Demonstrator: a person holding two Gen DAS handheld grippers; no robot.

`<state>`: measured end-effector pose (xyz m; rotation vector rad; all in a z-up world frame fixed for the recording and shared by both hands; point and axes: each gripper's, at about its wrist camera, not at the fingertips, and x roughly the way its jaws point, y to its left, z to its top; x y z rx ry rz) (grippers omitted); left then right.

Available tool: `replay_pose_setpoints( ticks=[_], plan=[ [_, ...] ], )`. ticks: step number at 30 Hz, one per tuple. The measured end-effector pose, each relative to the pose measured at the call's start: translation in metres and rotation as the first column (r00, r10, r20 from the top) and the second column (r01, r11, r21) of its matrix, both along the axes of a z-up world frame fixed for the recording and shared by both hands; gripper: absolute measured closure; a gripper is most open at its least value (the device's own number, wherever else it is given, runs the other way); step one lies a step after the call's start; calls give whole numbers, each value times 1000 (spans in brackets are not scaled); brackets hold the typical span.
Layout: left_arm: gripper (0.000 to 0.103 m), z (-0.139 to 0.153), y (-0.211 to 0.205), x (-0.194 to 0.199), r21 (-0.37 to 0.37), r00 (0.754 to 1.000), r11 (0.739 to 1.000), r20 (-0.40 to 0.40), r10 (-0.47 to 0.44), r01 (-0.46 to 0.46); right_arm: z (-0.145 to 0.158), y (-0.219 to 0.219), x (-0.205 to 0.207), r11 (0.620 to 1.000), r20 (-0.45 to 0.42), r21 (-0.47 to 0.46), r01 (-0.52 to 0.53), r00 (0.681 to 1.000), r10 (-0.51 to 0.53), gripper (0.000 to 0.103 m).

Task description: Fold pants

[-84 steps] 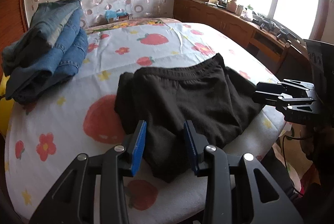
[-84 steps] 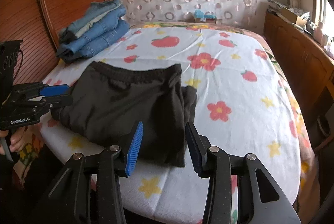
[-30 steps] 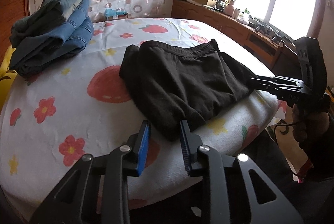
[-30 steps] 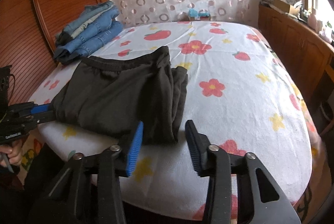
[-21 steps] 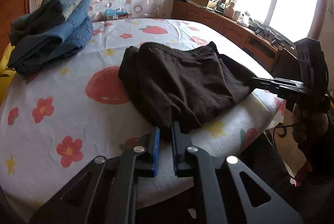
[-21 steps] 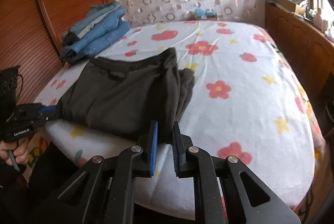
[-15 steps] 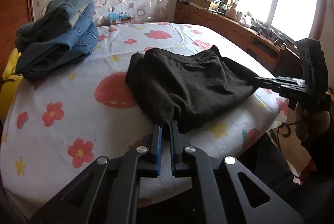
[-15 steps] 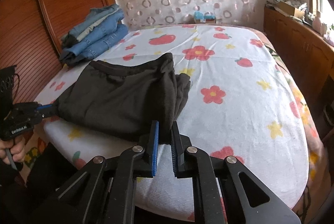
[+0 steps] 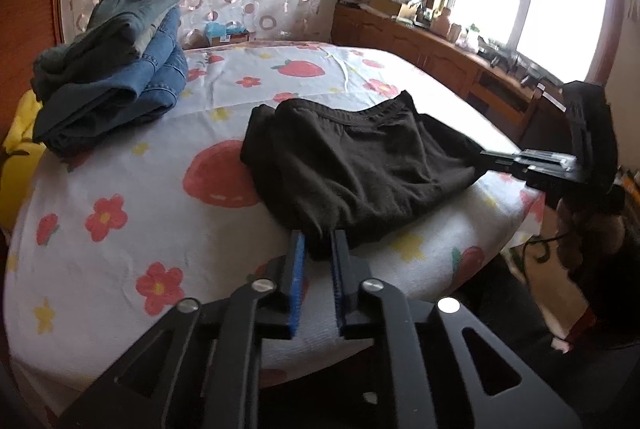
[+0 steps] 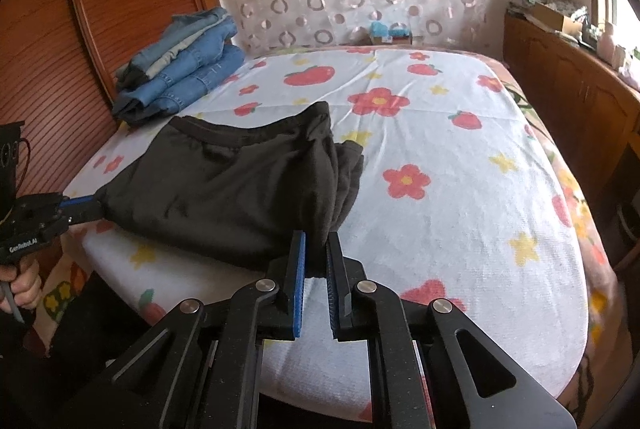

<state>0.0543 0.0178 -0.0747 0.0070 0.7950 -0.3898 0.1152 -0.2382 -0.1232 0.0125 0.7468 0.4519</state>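
Black pants [image 9: 352, 165] lie folded on the flowered bed sheet [image 9: 132, 189], waistband toward the headboard. My left gripper [image 9: 318, 249] is shut on the pants' near left corner. My right gripper [image 10: 317, 249] is shut on the near right corner of the pants [image 10: 224, 189]. Both corners are lifted slightly off the sheet and the cloth is stretched between them. The right gripper also shows in the left wrist view [image 9: 476, 159], and the left gripper shows in the right wrist view [image 10: 94, 207].
A stack of folded blue jeans [image 9: 116, 69] sits at the far left by the wooden headboard [image 10: 120, 9]. A wooden cabinet [image 9: 440, 57] with clutter runs under the window on the right. The flowered sheet [image 10: 460, 169] stretches right of the pants.
Both grippers came down from open onto the pants' near corners and closed on them. They have since lifted the near edge and pulled it taut.
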Motion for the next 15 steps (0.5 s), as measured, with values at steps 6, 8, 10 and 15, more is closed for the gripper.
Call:
replay_pose_setpoints(
  ticks=[6,8,10,15],
  plan=[
    [70,1,9,5,-21,1000,999,-8,30,-30,1,1,-2,1000,3,-6,1,1000,-1,95],
    [65,3,12,6,-27,999,999,-4,38,-38,1,1,-2,1000,2,-6,3,1000,-3,95],
    [64,5,13,7,-34,999,999,-1,42,-42,1,0,-4,1000,4,-5,8,1000,-8,95],
    [57,8,14,12,-14,998,998,24,61,-61,3,-7,-7,1000,9,4,24,1000,-24,94]
  ],
)
